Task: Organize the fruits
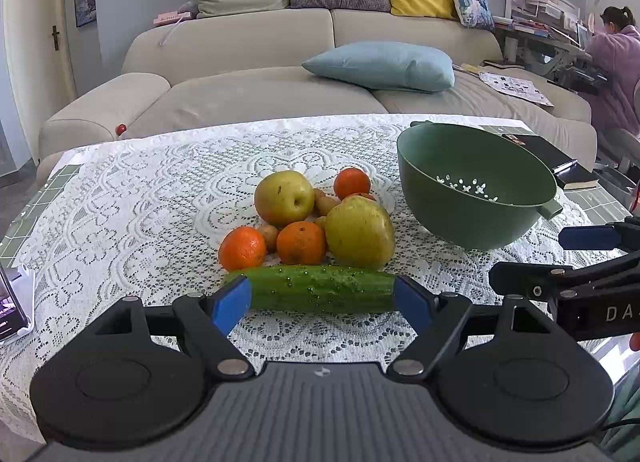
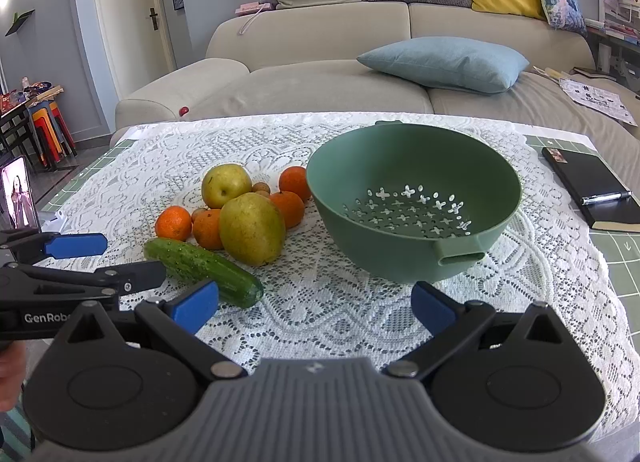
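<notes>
Green cucumber [image 1: 320,288] lying flat on its side on the white lace cloth, bumpy skin, long way across, right in front of the fruit pile. Just behind it, two yellow-green apples — one at the back [image 1: 284,198], one bigger at the front right [image 1: 359,232], touching the cucumber or nearly so. Four round orange tangerines around them: front left [image 1: 242,248], front middle [image 1: 301,243], far back [image 1: 352,182], and one mostly hidden behind the big apple [image 2: 287,208]. Small brown round fruits [image 1: 325,204] tucked between — too small to name. Off to the right, a dark green colander bowl [image 1: 476,190], upright, nothing inside, cross-shaped holes in its bottom.
</notes>
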`<state>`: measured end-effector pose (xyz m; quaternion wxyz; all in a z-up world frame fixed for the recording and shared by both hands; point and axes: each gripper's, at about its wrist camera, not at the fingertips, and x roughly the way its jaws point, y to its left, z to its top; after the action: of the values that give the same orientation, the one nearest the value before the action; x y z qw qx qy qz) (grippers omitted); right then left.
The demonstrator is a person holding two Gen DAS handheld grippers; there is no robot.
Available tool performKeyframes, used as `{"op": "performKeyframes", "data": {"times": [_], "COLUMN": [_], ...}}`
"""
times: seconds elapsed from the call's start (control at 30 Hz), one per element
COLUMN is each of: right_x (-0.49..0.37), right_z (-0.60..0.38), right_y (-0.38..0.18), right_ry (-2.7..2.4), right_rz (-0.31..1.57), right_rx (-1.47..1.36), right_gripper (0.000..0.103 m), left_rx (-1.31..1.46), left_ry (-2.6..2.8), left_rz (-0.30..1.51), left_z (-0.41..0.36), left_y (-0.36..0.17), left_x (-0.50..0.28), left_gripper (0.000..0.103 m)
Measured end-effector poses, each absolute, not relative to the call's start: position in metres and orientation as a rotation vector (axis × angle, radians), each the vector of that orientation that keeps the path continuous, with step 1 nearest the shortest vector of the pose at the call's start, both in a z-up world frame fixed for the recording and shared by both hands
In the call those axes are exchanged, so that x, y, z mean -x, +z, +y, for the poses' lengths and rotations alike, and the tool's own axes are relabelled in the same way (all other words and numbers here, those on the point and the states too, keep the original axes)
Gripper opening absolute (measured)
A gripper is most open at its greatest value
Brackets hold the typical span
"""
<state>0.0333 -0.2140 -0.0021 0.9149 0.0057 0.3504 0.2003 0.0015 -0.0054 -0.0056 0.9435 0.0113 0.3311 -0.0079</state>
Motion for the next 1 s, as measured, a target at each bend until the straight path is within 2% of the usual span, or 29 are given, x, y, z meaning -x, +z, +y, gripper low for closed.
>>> {"op": "performKeyframes", "data": {"times": [1.0], "right_x": [-0.0313], "right_z": [-0.2132], "right_y": [-0.0053], "right_ry": [0.412], "right_rz": [0.730], "right_rx": [-0.005], "right_gripper": [0.099], "left_rx": [-0.024], "left_ry": [-0.016], "left_rz": [0.676], "left_z": [-0.0057], "left_y": [-0.0057], "left_x": [-0.0015], "left_gripper": [0.095]}}
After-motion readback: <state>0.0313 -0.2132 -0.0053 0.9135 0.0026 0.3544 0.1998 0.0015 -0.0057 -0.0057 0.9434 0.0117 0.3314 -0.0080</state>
